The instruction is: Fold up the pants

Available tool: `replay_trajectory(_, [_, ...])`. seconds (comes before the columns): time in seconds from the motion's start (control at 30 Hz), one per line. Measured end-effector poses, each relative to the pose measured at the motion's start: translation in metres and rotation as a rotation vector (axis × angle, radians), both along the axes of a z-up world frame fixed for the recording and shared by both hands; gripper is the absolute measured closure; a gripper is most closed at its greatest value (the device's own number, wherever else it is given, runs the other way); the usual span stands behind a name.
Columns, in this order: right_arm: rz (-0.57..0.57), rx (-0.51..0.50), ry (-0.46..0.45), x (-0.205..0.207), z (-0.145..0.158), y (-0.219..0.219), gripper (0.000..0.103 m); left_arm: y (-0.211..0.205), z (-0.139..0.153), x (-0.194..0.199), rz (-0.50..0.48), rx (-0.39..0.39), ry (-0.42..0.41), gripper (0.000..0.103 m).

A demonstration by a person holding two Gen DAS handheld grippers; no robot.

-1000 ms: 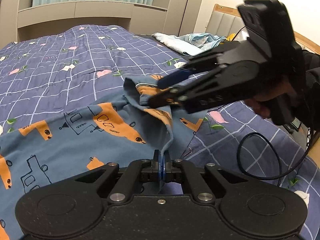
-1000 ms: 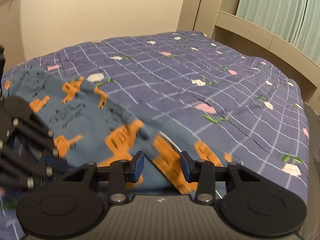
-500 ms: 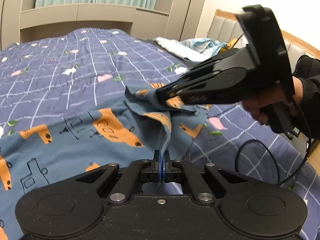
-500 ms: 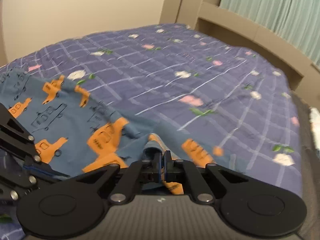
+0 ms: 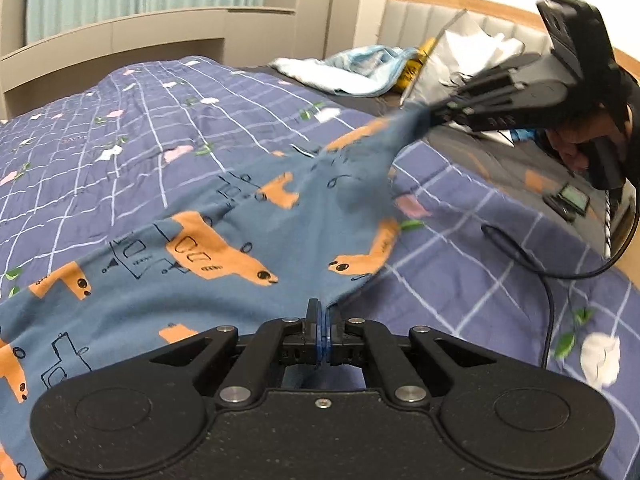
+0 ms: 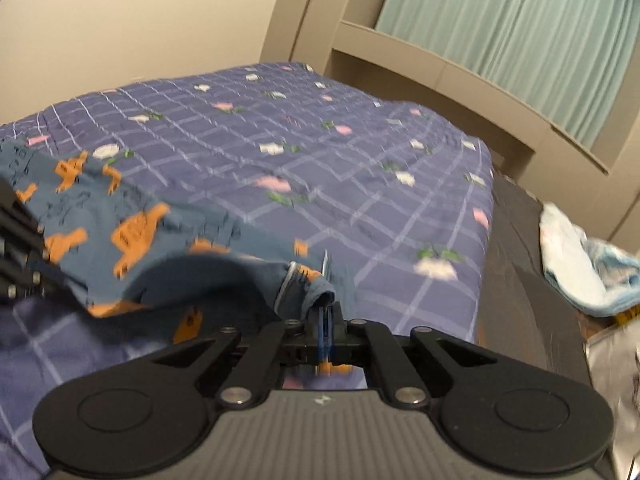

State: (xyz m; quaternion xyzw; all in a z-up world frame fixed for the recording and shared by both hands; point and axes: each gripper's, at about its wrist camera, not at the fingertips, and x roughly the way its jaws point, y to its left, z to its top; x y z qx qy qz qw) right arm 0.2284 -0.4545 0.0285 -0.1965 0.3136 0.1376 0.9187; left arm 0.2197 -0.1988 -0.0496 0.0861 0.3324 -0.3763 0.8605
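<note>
Left gripper (image 5: 322, 334): at 6 o'clock in its own view, blue pads pressed together with an edge of the pants pinched between them.
Right gripper (image 6: 325, 330): fingers closed tight on a bunched corner of the pants, at 6 o'clock in the right wrist view; from the left wrist view it shows at 2 o'clock (image 5: 430, 118), held by a hand (image 5: 580, 142), cloth trailing from its tips.
Pants (image 5: 208, 248): blue fabric with orange vehicle prints, pulled taut between the two grippers, one end lifted toward 2 o'clock, the rest lying on the quilt toward 8 o'clock.
Quilt (image 6: 304, 148): purple, white grid lines and small flowers, covering the bed under the pants.
Cable (image 5: 548, 276): black, looping over the quilt at 4 o'clock in the left wrist view.
Light blue cloth (image 5: 352, 70): crumpled at 1 o'clock near the headboard (image 5: 432, 16), well apart from the pants.
Curtain (image 6: 520, 36): pale green, at 1 o'clock in the right wrist view.
</note>
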Motion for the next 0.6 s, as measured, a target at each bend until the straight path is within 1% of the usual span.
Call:
replay_trajectory(0.03, [-0.009, 0.008, 0.011, -0.007, -0.004, -0.005, 0.101, 0.002, 0.0, 0.0, -0.015, -0.003, 0.008, 0.097])
replay_trajectory(0.1, [-0.025, 0.01, 0.039, -0.019, -0.016, -0.011, 0.101, 0.005, 0.003, 0.004, -0.037, -0.015, 0.032, 0.085])
replay_trajectory(0.13, [-0.03, 0.014, 0.051, -0.023, -0.022, -0.013, 0.101, 0.007, 0.005, 0.005, -0.045, -0.022, 0.041, 0.082])
replay_trajectory(0.2, [-0.049, 0.039, 0.078, -0.032, -0.031, -0.019, 0.1, 0.008, 0.012, 0.011, -0.063, -0.028, 0.047, 0.064])
replay_trajectory(0.23, [-0.06, 0.053, 0.089, -0.035, -0.036, -0.023, 0.097, 0.008, 0.015, 0.013, -0.068, -0.03, 0.043, 0.059])
replay_trajectory(0.27, [-0.071, 0.069, 0.095, -0.04, -0.04, -0.025, 0.094, 0.008, 0.021, 0.017, -0.072, -0.033, 0.034, 0.05])
replay_trajectory(0.3, [-0.083, 0.089, 0.1, -0.043, -0.043, -0.029, 0.09, 0.007, 0.025, 0.02, -0.074, -0.037, 0.025, 0.043])
replay_trajectory(0.37, [-0.119, 0.147, 0.108, -0.049, -0.046, -0.039, 0.067, 0.002, 0.036, 0.032, -0.074, -0.044, 0.012, 0.037])
replay_trajectory(0.4, [-0.136, 0.186, 0.11, -0.051, -0.046, -0.044, 0.062, -0.002, 0.042, 0.04, -0.072, -0.047, 0.009, 0.033])
replay_trajectory(0.47, [-0.173, 0.266, 0.107, -0.056, -0.044, -0.054, 0.049, -0.013, 0.052, 0.06, -0.067, -0.061, 0.008, 0.028])
replay_trajectory(0.5, [-0.19, 0.312, 0.103, -0.057, -0.042, -0.059, 0.047, -0.02, 0.055, 0.072, -0.068, -0.067, 0.013, 0.026])
replay_trajectory(0.53, [-0.201, 0.355, 0.104, -0.058, -0.041, -0.064, 0.042, -0.029, 0.058, 0.087, -0.066, -0.078, 0.027, 0.026])
replay_trajectory(0.57, [-0.207, 0.403, 0.108, -0.058, -0.04, -0.068, 0.04, -0.037, 0.06, 0.099, -0.064, -0.091, 0.043, 0.026])
replay_trajectory(0.6, [-0.21, 0.435, 0.113, -0.056, -0.04, -0.07, 0.04, -0.046, 0.061, 0.112, -0.067, -0.105, 0.067, 0.026])
